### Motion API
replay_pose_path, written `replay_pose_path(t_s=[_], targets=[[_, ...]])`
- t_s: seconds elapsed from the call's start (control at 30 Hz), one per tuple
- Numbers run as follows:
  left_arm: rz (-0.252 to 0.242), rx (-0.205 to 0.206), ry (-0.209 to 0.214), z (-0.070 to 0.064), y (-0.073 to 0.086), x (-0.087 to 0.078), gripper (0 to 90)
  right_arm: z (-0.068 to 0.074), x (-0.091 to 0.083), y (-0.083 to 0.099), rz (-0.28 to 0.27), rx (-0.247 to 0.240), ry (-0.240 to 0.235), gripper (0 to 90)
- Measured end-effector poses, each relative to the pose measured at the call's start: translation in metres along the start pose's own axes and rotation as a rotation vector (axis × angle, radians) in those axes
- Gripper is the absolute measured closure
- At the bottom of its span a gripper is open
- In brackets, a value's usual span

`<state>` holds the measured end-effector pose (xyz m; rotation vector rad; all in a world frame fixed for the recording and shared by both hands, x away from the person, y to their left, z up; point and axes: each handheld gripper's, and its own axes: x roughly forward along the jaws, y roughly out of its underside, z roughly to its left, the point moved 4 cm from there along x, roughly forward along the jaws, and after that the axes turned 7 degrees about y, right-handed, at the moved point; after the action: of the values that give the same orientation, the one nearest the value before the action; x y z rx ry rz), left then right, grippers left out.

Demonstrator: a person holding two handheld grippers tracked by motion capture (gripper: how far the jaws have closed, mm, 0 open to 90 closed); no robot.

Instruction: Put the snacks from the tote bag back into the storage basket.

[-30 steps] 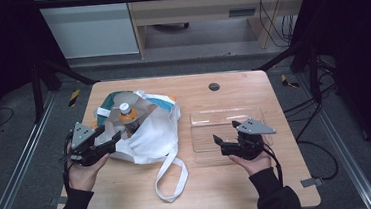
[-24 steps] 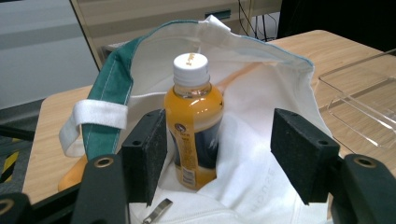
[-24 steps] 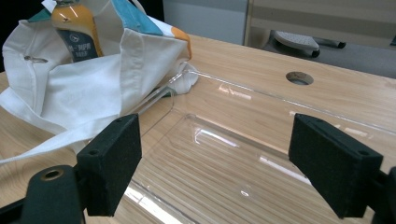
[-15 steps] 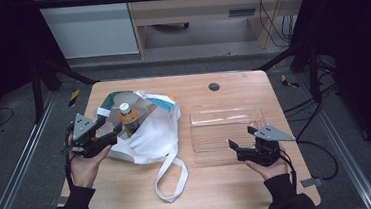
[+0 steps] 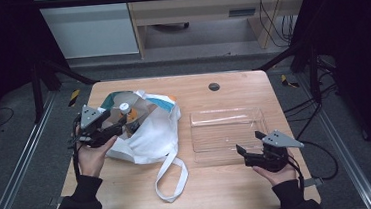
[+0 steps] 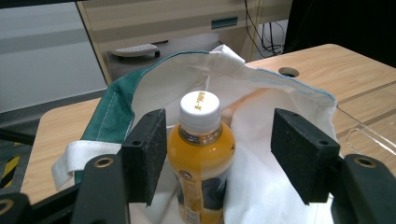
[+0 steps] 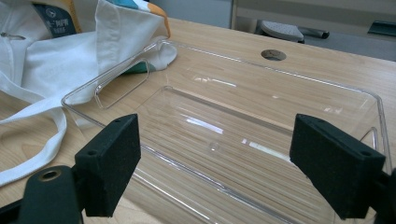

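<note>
A white cloth bag (image 5: 151, 135) with green trim lies open on the left half of the wooden table. An orange juice bottle (image 5: 125, 110) with a white cap stands inside it. My left gripper (image 5: 121, 123) is open at the bag's mouth. In the left gripper view the bottle (image 6: 201, 154) stands between the two pads (image 6: 145, 154), close to the left one. A clear plastic tray (image 5: 224, 112) lies empty on the right half. My right gripper (image 5: 249, 147) is open at the tray's near right corner, and its view looks across the tray (image 7: 224, 56) with the jaws wide apart.
The bag's strap (image 5: 172, 178) loops toward the front edge of the table. A round cable hole (image 5: 214, 86) sits at the back of the table. Black frame posts stand at both sides, and cabinets lie beyond the far edge.
My right gripper has drawn back from over the tray to its near right corner. My left gripper has moved forward to the bag's mouth, around the bottle.
</note>
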<state>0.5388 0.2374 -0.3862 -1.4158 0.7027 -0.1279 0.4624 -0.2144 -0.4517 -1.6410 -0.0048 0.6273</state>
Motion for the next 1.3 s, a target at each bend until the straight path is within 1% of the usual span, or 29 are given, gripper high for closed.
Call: replay_pose_path(t_s=[0.13,0.27,0.4,0.53,0.6,0.7,0.8,0.9,1.03,1.17,1.3], targets=[[0.011,-0.005,-0.018,0.003,0.001,0.008,36.1,0.000,-0.001,0.001,0.001,0.004,-0.003,16.6],[0.011,-0.015,-0.032,0.008,0.001,0.013,36.1,-0.001,-0.003,0.001,-0.003,0.000,-0.004,16.6],[0.008,-0.021,-0.034,0.010,0.002,0.017,36.0,-0.001,-0.003,0.002,0.002,0.002,-0.006,16.6],[0.013,-0.019,-0.036,0.012,0.001,0.021,35.7,0.001,-0.002,0.003,0.008,-0.008,-0.008,16.5],[0.013,-0.024,-0.038,0.012,0.001,0.023,35.6,0.001,-0.001,0.004,0.012,-0.012,-0.009,16.5],[0.021,-0.021,-0.045,0.014,0.000,0.027,35.4,0.002,0.000,0.004,0.017,-0.012,-0.011,16.5],[0.013,-0.023,-0.043,0.014,-0.002,0.031,35.4,0.003,0.000,0.005,0.018,-0.017,-0.012,16.5],[0.014,-0.014,-0.043,0.013,-0.004,0.035,35.4,0.003,0.000,0.005,0.017,-0.018,-0.013,16.6],[0.020,-0.004,-0.059,0.013,-0.005,0.040,35.3,0.004,0.000,0.005,0.017,-0.018,-0.015,16.6],[0.027,-0.009,-0.070,0.016,-0.004,0.044,35.4,0.004,0.001,0.005,0.017,-0.018,-0.017,16.6],[0.039,-0.003,-0.066,0.017,-0.001,0.047,35.7,0.004,0.001,0.005,0.017,-0.020,-0.017,16.6]])
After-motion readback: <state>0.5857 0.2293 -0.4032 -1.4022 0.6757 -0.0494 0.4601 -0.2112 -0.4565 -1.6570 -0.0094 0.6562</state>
